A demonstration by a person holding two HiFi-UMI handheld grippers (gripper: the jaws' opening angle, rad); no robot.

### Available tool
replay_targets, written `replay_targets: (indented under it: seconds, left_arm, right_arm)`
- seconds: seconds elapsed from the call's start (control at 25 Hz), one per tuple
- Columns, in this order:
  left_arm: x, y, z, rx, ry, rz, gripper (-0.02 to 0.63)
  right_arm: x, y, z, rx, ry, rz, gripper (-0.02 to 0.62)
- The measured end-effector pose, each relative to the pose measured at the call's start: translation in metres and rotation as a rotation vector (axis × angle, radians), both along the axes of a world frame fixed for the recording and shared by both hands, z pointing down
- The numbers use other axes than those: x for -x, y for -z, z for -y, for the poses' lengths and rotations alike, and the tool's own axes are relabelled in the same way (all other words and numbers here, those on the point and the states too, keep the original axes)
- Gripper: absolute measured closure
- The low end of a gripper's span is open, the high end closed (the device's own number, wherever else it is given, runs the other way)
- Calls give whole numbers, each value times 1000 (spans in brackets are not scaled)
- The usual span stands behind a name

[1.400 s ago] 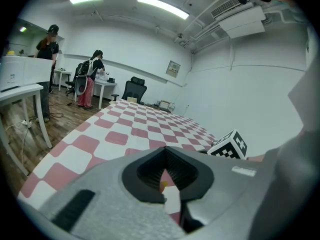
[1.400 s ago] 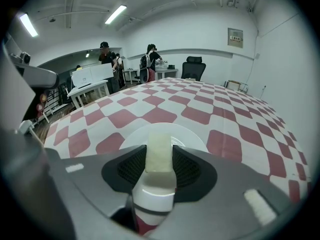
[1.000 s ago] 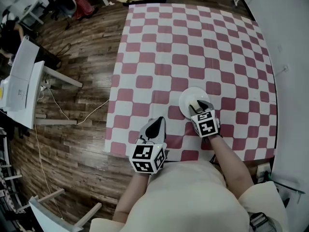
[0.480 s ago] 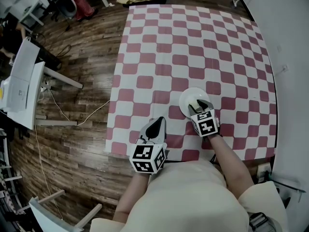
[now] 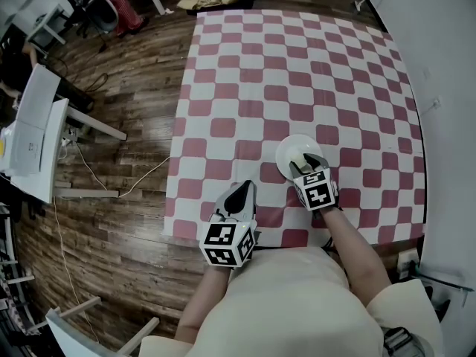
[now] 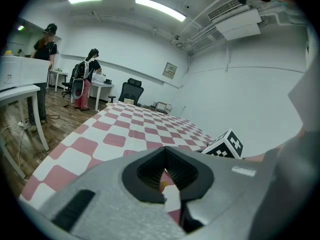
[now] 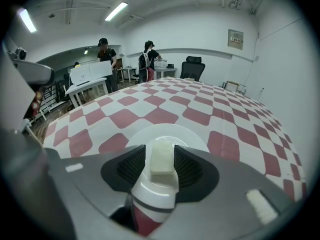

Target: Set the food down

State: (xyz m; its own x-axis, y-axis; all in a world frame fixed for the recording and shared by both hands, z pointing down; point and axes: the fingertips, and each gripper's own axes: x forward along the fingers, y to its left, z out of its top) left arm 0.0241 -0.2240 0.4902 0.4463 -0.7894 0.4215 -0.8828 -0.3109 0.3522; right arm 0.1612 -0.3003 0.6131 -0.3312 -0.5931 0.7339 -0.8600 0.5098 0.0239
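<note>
A pale, oblong piece of food [image 7: 161, 156] lies on a small white plate [image 7: 150, 134] near the front of the checked table. My right gripper [image 7: 160, 148] straddles the food; its jaws are opening, and a sliver of plate shows between the left pad and the piece. In the head view the right gripper [image 5: 305, 162] reaches over the plate's [image 5: 286, 155] near rim. My left gripper [image 5: 241, 193] hovers over the table's front edge, left of the plate. Its jaws [image 6: 165, 151] meet at the tips with nothing between them.
The red-and-white checked cloth [image 5: 297, 65] covers the whole table. Wooden floor [image 5: 126, 125] lies to the left, with a white desk [image 5: 33, 125] and a cable on it. Two people [image 6: 90, 69] stand at far desks. A white wall [image 5: 446, 88] runs along the table's right side.
</note>
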Motion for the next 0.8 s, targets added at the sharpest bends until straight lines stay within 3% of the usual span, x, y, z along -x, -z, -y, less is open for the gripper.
replay_targets:
  seconds: [0.28,0.64,0.8]
  left_arm:
    - [0,2,-3,-6,-22,-9,598]
    - [-1,5,-9,-27,-82,-9,598]
    - [-2,7,-12,-32,-118,-6,598]
  right_arm:
    - [2,21,-5,-40,-35,27,427]
    - [8,64,-22,-156,-104,84,546]
    - [12,75,-34,-178,-128,103,569]
